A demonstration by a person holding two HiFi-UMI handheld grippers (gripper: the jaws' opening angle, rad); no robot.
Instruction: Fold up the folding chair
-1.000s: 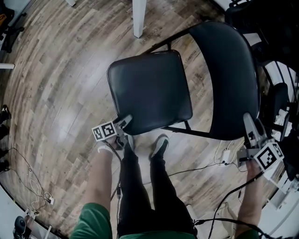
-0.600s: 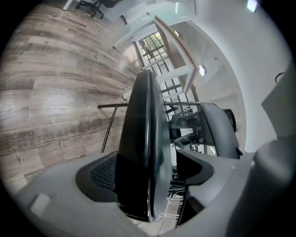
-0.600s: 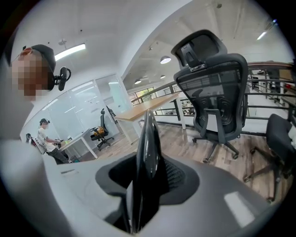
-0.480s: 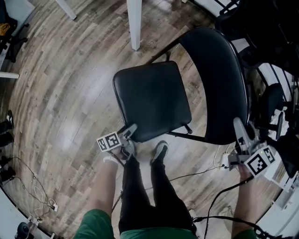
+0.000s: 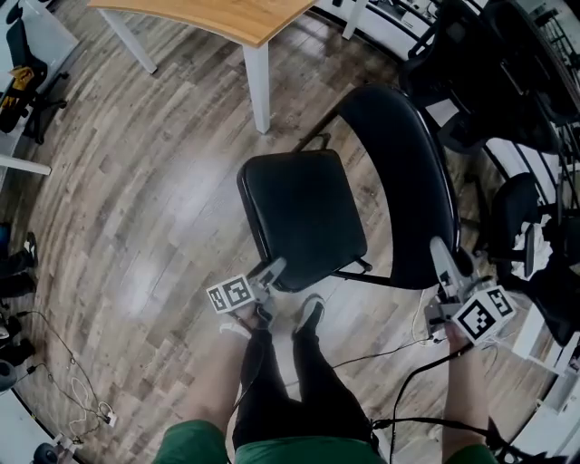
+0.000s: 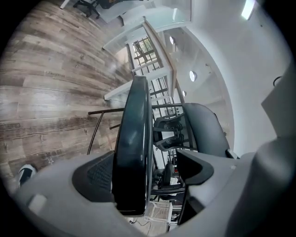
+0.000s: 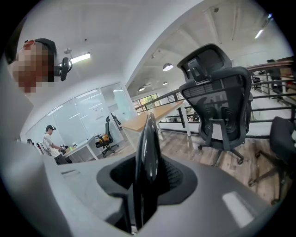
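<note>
The folding chair has a black padded seat (image 5: 304, 213) and a black curved backrest (image 5: 403, 181) on a thin dark frame. My left gripper (image 5: 272, 269) is at the seat's near corner. In the left gripper view the seat's edge (image 6: 132, 139) stands between the jaws of the left gripper (image 6: 148, 166), lying against one pad with a gap to the other. My right gripper (image 5: 444, 254) is on the backrest's near rim. In the right gripper view that thin rim (image 7: 148, 139) runs up between both pads of the right gripper (image 7: 148, 178), whose jaws are closing on it.
A wooden table (image 5: 227, 18) with a white leg (image 5: 258, 86) stands beyond the chair. Black office chairs (image 5: 489, 82) crowd the right side. Cables (image 5: 390, 335) trail over the wood floor by the person's shoes (image 5: 308, 313). A person (image 7: 48, 136) stands at a distant desk.
Both grippers have risen. The seat's near edge came up with the left gripper, so the seat tilts closer to the backrest. The table has come into the head view.
</note>
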